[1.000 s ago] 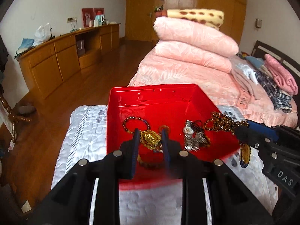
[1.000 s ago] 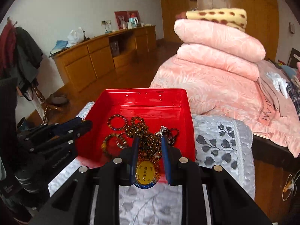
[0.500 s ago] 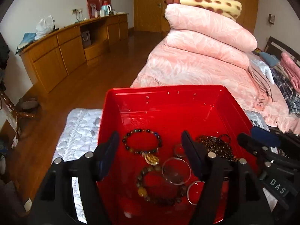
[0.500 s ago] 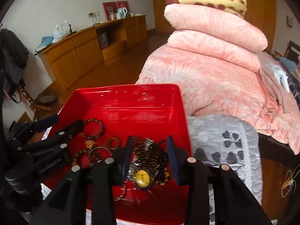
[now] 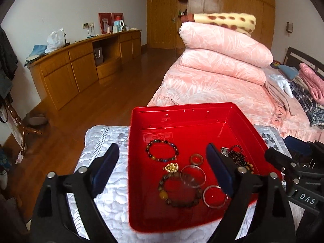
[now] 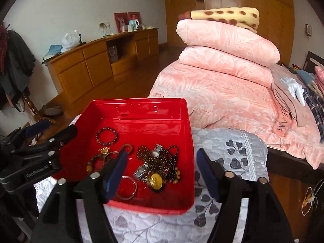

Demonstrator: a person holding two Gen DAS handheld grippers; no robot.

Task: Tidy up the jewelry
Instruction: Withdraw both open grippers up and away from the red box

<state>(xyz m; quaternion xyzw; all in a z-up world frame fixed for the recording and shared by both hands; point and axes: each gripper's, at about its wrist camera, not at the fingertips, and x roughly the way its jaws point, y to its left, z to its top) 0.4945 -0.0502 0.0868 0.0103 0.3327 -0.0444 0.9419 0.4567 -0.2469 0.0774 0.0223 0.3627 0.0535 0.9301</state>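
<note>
On a grey quilted cloth [image 5: 105,184] with a leaf pattern sat a red plastic tray [image 5: 182,119], and all the jewelry lay loose inside it. At the far left, the left gripper [image 5: 162,170] hung over the tray's near-left side, its jaws opening wide with nothing clamped between them; one blue pad stood outside the tray's left wall and the other over its floor. Below that gap lay a bracelet of dark multicoloured beads [image 5: 162,151] toward the back, a small gold pendant [image 5: 171,167] just in front of it, and a brown beaded bracelet [image 5: 180,190] nearer the front edge. Beside these rested a small amber ring [image 5: 196,159], a clear bangle [image 5: 192,176] overlapping the brown bracelet, and a thin silver bangle [image 5: 214,196]. Further right, a tangled heap of dark bead necklaces [image 6: 162,162] held a metal watch [image 6: 157,151] and a yellow oval pendant [image 6: 156,180]. Over the tray's near-right corner hung the right gripper [image 6: 161,174], jaws likewise opening and gripping nothing, one pad above the tray floor and one outside its right wall. Behind the tray rose a bed with pink quilts [image 6: 222,60].
</note>
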